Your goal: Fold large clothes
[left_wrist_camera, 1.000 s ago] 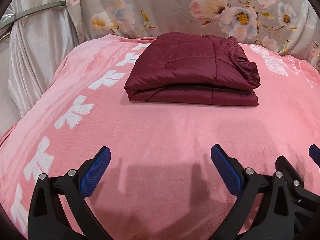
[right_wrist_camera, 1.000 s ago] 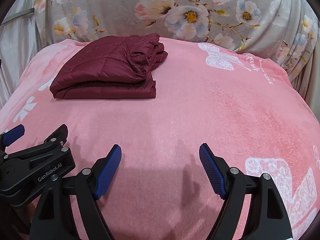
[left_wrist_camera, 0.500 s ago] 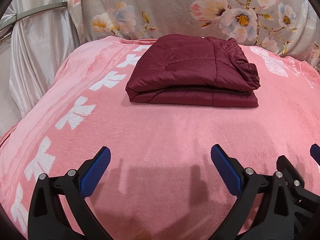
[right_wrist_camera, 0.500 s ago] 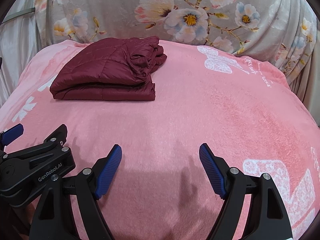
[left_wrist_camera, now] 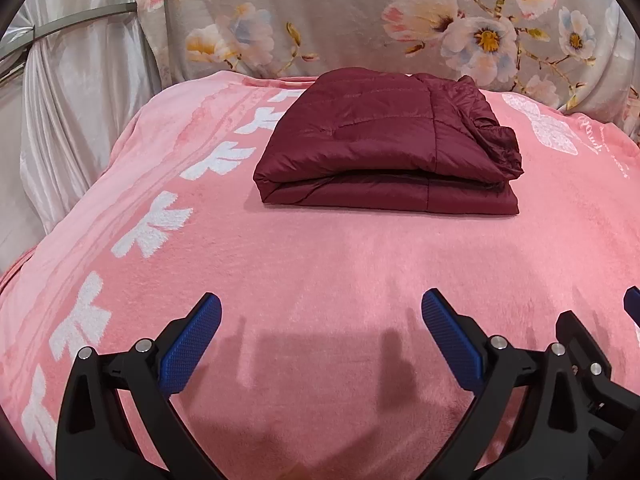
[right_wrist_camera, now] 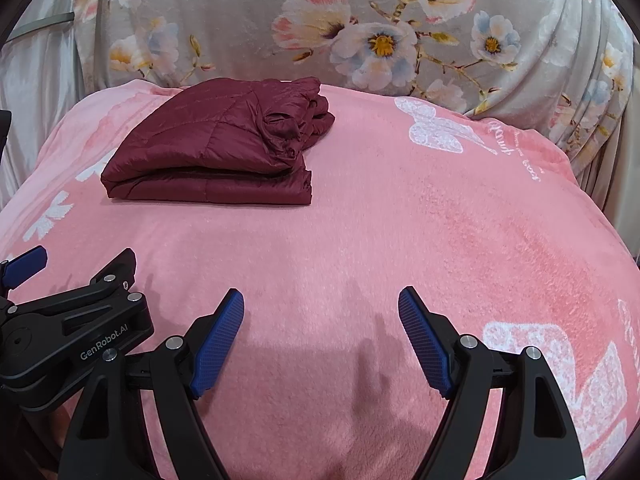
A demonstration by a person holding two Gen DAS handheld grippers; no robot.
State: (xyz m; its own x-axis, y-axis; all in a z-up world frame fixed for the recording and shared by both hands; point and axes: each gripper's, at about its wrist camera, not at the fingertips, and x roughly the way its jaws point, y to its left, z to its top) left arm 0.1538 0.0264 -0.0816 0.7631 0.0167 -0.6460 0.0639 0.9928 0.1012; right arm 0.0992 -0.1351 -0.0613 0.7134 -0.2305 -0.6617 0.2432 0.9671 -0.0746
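Observation:
A dark red quilted jacket (left_wrist_camera: pixel 384 144) lies folded into a compact rectangle on the far part of a pink blanket (left_wrist_camera: pixel 320 264); it also shows in the right wrist view (right_wrist_camera: pixel 212 152). My left gripper (left_wrist_camera: pixel 320 340) is open and empty, low over the blanket well short of the jacket. My right gripper (right_wrist_camera: pixel 320 336) is open and empty, beside the left one and to its right. The left gripper's body shows at the lower left of the right wrist view (right_wrist_camera: pixel 72 340).
The pink blanket (right_wrist_camera: pixel 400 240) has white flower prints along its left side and white lettering at the right. A grey floral cloth (left_wrist_camera: pixel 360 20) hangs behind it. A silvery curtain (left_wrist_camera: pixel 60 100) hangs at the left.
Both views have shifted very slightly, with the jacket a touch lower in frame. The jacket lies as before and both grippers stay open.

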